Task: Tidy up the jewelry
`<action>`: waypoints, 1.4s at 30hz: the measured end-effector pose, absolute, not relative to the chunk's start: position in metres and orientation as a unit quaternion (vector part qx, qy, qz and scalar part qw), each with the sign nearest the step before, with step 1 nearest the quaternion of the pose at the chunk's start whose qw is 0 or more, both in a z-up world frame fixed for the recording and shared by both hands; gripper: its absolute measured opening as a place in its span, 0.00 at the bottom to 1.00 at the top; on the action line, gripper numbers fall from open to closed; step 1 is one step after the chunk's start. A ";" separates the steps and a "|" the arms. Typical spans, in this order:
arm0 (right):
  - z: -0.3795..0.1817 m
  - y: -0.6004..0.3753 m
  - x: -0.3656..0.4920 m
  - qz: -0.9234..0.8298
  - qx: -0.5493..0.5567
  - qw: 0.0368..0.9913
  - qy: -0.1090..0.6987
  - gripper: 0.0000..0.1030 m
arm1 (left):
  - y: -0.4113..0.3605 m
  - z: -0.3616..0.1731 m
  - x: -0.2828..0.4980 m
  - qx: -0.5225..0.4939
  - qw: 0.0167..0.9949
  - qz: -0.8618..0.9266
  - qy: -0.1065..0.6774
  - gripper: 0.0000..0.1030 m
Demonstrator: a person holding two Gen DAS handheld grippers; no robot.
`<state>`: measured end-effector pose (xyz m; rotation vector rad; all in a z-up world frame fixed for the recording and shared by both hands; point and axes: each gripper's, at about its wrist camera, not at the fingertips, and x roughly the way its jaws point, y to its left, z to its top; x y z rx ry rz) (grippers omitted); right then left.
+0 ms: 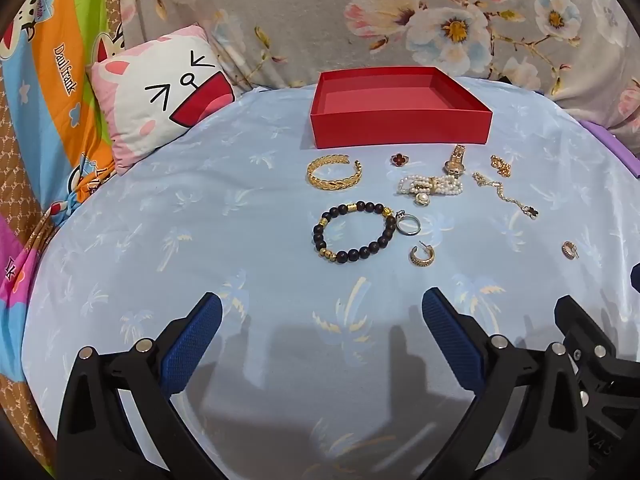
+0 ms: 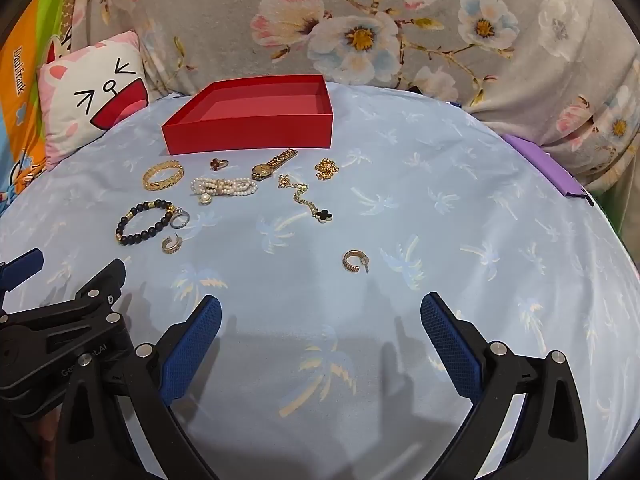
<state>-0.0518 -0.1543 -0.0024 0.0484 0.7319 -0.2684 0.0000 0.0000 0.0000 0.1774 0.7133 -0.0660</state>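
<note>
An empty red box [image 1: 400, 130] [image 2: 248, 136] sits at the back of a light blue palm-print cloth. In front of it lie a gold cuff [image 1: 334, 171] [image 2: 163, 175], a black bead bracelet [image 1: 354, 233] [image 2: 145, 222], a silver ring [image 1: 407, 224] [image 2: 179, 218], a pearl bracelet [image 1: 430, 188] [image 2: 224, 188], a gold watch [image 1: 454, 160] [image 2: 274, 165], a clover ring [image 1: 399, 159] [image 2: 219, 164], a gold chain with a black clover [image 1: 506, 196] [image 2: 310, 200], and two hoop earrings [image 1: 422, 257] [image 2: 355, 261]. My left gripper [image 1: 322, 312] and right gripper [image 2: 320, 312] are open and empty, near the cloth's front.
A cat-face pillow [image 1: 160, 96] [image 2: 88, 92] lies at the left of the box. A floral fabric [image 1: 400, 12] rises behind. A purple object [image 2: 548, 168] lies at the cloth's right edge. The right gripper's body shows in the left wrist view [image 1: 592, 344].
</note>
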 end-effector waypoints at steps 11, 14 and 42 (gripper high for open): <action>-0.003 -0.156 -0.051 -0.129 0.027 0.923 0.361 0.95 | 0.000 0.000 0.000 0.087 0.932 -0.032 0.351 0.95; -0.003 -0.156 -0.051 -0.129 0.027 0.923 0.361 0.95 | 0.000 0.000 0.000 0.087 0.932 -0.032 0.351 0.95; -0.004 -0.155 -0.051 -0.129 0.027 0.923 0.362 0.95 | 0.000 0.000 0.000 0.087 0.931 -0.032 0.352 0.95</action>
